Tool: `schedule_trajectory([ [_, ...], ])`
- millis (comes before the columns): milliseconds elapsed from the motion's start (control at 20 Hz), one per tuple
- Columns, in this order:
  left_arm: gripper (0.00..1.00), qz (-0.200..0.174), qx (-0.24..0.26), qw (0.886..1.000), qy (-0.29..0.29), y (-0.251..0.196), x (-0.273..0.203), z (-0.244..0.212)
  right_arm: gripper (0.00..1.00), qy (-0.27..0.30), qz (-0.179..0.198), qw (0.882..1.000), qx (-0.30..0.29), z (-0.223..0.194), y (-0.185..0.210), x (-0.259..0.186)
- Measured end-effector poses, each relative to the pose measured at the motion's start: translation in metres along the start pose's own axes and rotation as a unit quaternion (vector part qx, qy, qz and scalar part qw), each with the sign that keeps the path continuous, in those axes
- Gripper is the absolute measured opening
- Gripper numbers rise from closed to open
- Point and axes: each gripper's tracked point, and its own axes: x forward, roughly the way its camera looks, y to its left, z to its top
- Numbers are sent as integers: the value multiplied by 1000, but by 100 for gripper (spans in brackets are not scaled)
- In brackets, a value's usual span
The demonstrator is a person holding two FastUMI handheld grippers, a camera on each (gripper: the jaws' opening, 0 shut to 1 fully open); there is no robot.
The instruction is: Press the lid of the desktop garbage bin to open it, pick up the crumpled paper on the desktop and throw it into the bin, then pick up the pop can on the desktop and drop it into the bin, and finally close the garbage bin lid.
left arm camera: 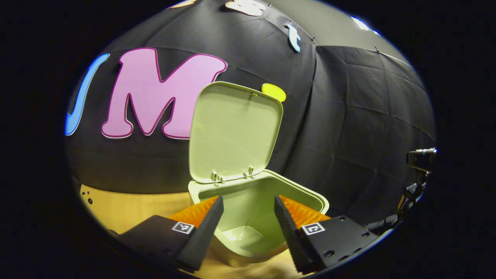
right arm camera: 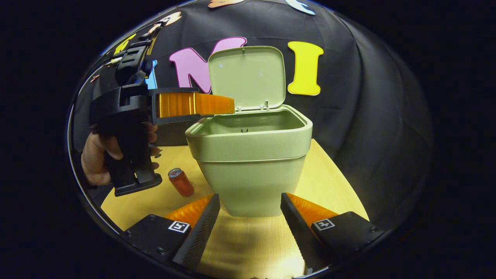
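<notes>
The pale green garbage bin (right arm camera: pixel 252 155) stands on the wooden table with its lid (right arm camera: pixel 248 75) swung upright at the back. In the left gripper view I look down into the bin (left arm camera: pixel 252 217), whose bare floor shows, below the raised lid (left arm camera: pixel 234 131). My left gripper (left arm camera: pixel 248 199) hovers open over the mouth with nothing between its fingers. A hand holds that left gripper (right arm camera: pixel 228 104) with its fingers reaching over the bin's left rim. A red pop can (right arm camera: pixel 181 182) stands upright on the table left of the bin. My right gripper (right arm camera: pixel 250 197) stays open and low before the bin's front wall.
The light wooden table (right arm camera: pixel 333 174) ends in an angled edge right of the bin, with black cloth wall close behind. A small camera on a stand (left arm camera: pixel 420 159) sits at the far right. The hand (right arm camera: pixel 95 155) and gripper handle occupy the table's left side.
</notes>
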Motion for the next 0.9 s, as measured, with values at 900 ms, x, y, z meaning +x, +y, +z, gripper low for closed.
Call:
schedule_trajectory([
  [900, 96, 235, -2, 972, -12, 140, -172, -22, 99, 23, 69, 997, -32, -16, 55, 15],
])
